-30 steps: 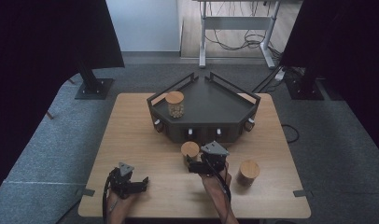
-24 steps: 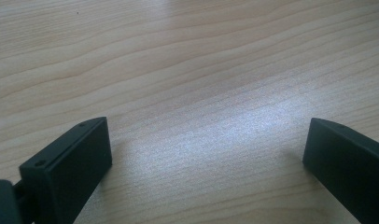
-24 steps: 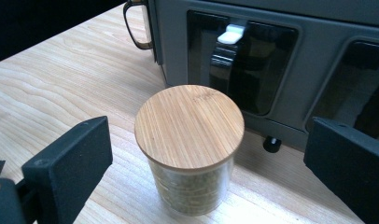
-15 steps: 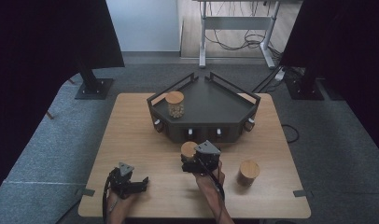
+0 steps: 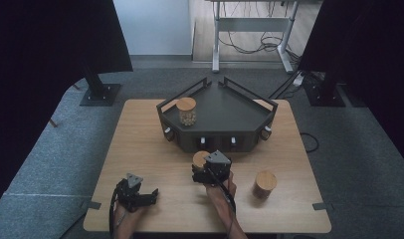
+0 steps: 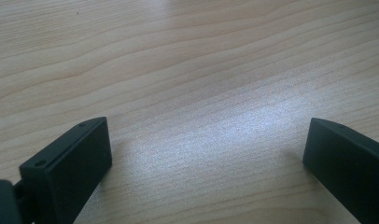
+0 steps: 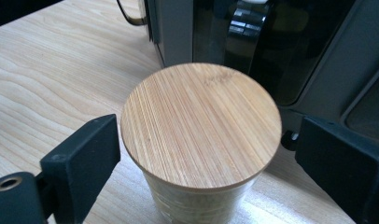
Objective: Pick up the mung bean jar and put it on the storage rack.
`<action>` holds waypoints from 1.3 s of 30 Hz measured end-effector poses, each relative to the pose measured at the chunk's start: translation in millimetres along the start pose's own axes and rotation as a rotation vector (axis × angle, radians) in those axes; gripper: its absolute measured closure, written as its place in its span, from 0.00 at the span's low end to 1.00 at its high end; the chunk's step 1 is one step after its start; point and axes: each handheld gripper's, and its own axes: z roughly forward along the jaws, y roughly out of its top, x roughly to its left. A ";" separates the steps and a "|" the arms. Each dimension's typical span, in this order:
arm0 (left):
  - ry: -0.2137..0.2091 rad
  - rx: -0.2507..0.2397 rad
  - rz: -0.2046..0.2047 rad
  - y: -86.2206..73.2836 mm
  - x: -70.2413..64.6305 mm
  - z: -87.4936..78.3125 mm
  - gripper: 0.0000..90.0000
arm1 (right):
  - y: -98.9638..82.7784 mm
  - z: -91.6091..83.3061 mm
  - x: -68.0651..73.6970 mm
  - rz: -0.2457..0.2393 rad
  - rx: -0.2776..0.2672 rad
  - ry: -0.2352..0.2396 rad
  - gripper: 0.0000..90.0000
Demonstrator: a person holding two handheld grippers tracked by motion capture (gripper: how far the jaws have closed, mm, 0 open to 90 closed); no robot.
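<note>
Right hand-held gripper (image 7: pixel 201 154) astride jar (image 7: pixel 201 135), jaws just closing, pads not yet pressing. Jar upright on worktop (image 5: pixel 150 149), long axis vertical, bamboo lid up, just before black tray (image 5: pixel 220 107); lower body hidden under lid. Left hand-held gripper (image 6: pixel 201 154) apart, empty.

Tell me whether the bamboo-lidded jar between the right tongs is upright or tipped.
Upright: the round bamboo-lidded glass jar stands on the light wooden table, its lid facing up, between the right tongs.
</note>
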 end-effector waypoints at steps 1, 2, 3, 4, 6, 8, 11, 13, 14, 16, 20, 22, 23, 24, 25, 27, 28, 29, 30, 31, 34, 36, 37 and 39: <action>0.000 0.000 0.000 0.0 0.0 0.0 0.01 | -0.5 0.9 0.1 0.003 0.003 0.001 0.08; 0.000 0.000 0.000 0.0 0.0 0.0 0.01 | -0.8 1.4 0.4 0.005 0.000 0.004 0.08; 0.000 0.000 0.000 0.0 0.0 0.0 0.01 | -1.0 1.8 0.8 0.002 -0.003 0.005 0.09; 0.000 0.000 0.000 0.0 0.0 0.0 0.01 | -1.1 2.5 1.3 -0.001 -0.002 0.006 0.10; 0.000 0.000 0.000 0.0 0.0 0.0 0.01 | -1.8 3.6 1.7 -0.005 -0.005 0.007 0.13; 0.000 0.001 0.001 0.0 0.0 0.0 0.01 | -2.6 4.1 1.8 -0.005 -0.010 0.006 0.16; 0.000 0.000 0.001 0.0 0.0 0.0 0.01 | -3.5 4.4 2.2 -0.011 -0.014 0.002 0.20; 0.000 0.001 0.001 0.0 0.0 0.0 0.01 | -3.9 4.3 2.6 -0.012 -0.020 0.003 0.23; 0.000 0.001 0.001 0.0 0.0 0.0 0.01 | -4.0 4.0 2.9 -0.013 -0.025 0.000 0.24; 0.000 0.001 0.001 0.0 0.1 0.0 0.01 | -4.4 4.2 3.6 -0.016 -0.029 0.001 0.26; -0.001 0.000 0.001 0.0 0.0 0.0 0.01 | -5.3 4.3 4.5 -0.017 -0.036 -0.007 0.26; -0.001 0.001 0.002 0.0 0.0 0.0 0.01 | -5.6 4.3 5.1 -0.019 -0.037 -0.013 0.27; -0.001 0.001 0.002 0.0 0.0 0.0 0.01 | -5.7 4.3 5.5 -0.020 -0.037 -0.017 0.27; -0.001 0.000 0.002 0.0 -0.1 0.0 0.01 | -5.7 4.1 5.7 -0.021 -0.038 -0.018 0.27; -0.002 0.000 0.002 0.0 -0.1 0.0 0.01 | -5.8 4.0 5.9 -0.021 -0.038 -0.020 0.27; -0.002 0.000 0.002 0.0 -0.1 0.0 0.01 | -5.9 3.6 6.3 -0.023 -0.038 -0.023 0.27; -0.002 0.000 0.002 0.0 -0.1 0.0 0.01 | -6.0 3.4 6.3 -0.023 -0.038 -0.023 0.27; -0.002 0.000 0.003 0.0 -0.1 0.0 0.01 | -6.0 3.1 6.5 -0.024 -0.037 -0.024 0.27; -0.003 0.000 0.003 0.0 -0.1 0.0 0.01 | -6.0 2.7 6.7 -0.025 -0.036 -0.023 0.27; -0.003 -0.001 0.002 0.0 -0.2 0.1 0.01 | -6.0 2.5 6.8 -0.028 -0.035 -0.021 0.27; -0.006 -0.001 0.004 0.0 -0.3 0.1 0.01 | -5.1 1.7 7.3 -0.036 -0.027 -0.020 0.27; -0.007 -0.001 0.006 0.0 -0.5 0.1 0.01 | -4.3 0.7 7.7 -0.041 -0.027 -0.020 0.27; -0.007 -0.001 0.006 0.0 -0.5 0.1 0.01 | -3.9 0.0 7.7 -0.040 -0.028 -0.017 0.27; -0.007 -0.001 0.006 0.0 -0.5 0.1 0.01 | -3.0 -2.1 7.8 -0.039 -0.033 -0.015 0.27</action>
